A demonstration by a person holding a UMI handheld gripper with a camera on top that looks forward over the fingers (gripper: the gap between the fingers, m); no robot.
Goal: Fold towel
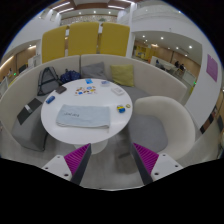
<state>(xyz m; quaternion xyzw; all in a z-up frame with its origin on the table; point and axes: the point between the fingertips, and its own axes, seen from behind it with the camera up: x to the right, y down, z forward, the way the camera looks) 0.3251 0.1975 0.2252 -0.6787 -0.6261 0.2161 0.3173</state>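
A pale grey-blue towel [84, 117] lies spread flat on the round white table [62, 132], on the side nearest me. My gripper [110, 160] hovers short of the table's near edge, well back from the towel. Its fingers [75, 158] stand wide apart with purple pads showing, and only floor shows between them.
Small colourful items [85, 90] and cards [122, 106] lie on the far half of the table. A white armchair [168, 118] stands to the right, a laptop on a seat [30, 112] to the left. A grey sofa with a yellow cushion [120, 73] curves behind.
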